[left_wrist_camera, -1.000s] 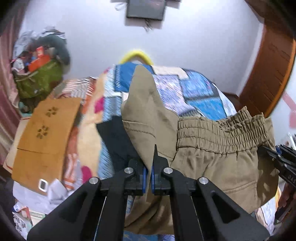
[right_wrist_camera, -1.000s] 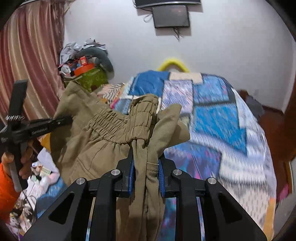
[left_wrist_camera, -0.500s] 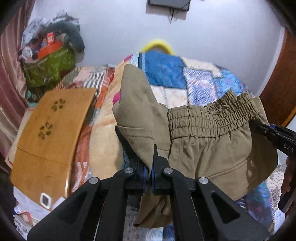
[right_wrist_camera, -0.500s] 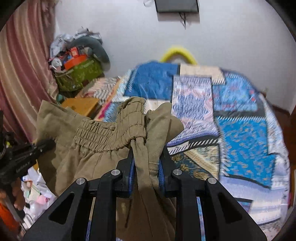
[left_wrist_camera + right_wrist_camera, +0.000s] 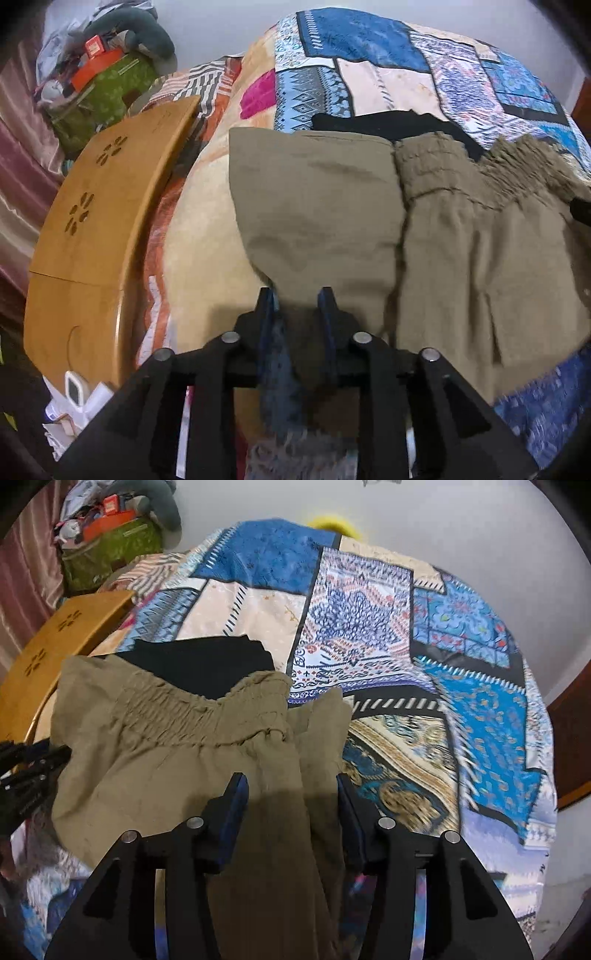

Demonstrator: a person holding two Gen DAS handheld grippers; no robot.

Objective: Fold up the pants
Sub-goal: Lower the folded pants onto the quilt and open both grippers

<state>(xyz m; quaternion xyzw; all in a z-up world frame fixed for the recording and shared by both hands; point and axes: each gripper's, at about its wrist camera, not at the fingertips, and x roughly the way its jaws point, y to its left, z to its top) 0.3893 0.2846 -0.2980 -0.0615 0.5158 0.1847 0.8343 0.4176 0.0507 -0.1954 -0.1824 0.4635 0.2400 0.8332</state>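
Khaki pants [image 5: 369, 229] with an elastic waistband [image 5: 207, 716] lie on the patchwork bedspread [image 5: 369, 602], bunched near the bed's front edge. My left gripper [image 5: 298, 299] is open, its fingers apart with the pants' left edge lying loosely between them. My right gripper [image 5: 291, 790] is open wide, its blue pads apart, with the pants' right side lying between the fingers. The left gripper's tip [image 5: 33, 760] shows at the left edge of the right wrist view.
A dark garment [image 5: 207, 668] lies on the bed just behind the waistband. A wooden lap table [image 5: 92, 229] sits at the bed's left edge. A green bag with clutter [image 5: 99, 92] stands far left. A wall lies behind the bed.
Both grippers came down to the bed and opened, letting go of the pants. The pants went from hanging in the air to lying on the bedspread.
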